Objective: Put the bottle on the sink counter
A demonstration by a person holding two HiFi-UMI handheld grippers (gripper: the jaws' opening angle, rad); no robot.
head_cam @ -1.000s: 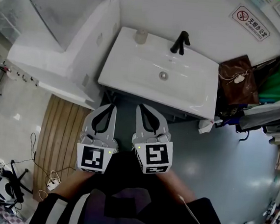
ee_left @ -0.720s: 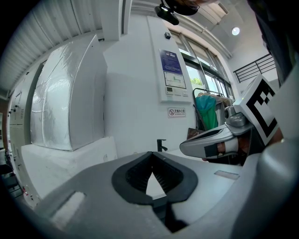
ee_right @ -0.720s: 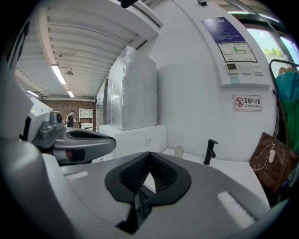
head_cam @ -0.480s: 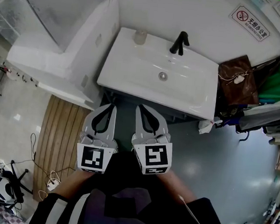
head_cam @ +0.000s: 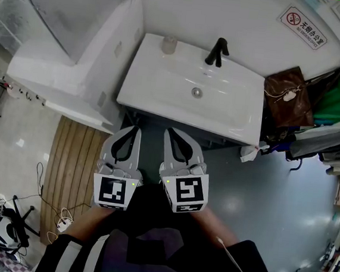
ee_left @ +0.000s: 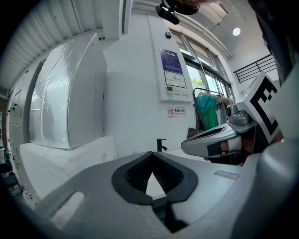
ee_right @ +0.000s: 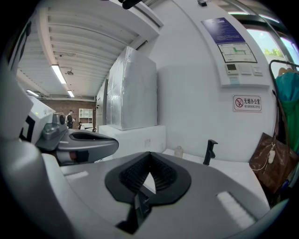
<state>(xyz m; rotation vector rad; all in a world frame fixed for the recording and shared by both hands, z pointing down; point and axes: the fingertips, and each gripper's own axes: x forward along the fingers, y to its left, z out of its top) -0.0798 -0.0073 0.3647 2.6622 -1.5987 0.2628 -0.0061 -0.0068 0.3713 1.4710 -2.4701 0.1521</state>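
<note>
The left tool is held closed and empty, short of the sink bench. The bottle is seen upright on the bench's back left corner. The right tool is likewise closed on nothing.

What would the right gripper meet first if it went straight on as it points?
Probably the sink, at its front rim; the right gripper aims there, nothing between. Height unclear: it may clear the rim.
</note>
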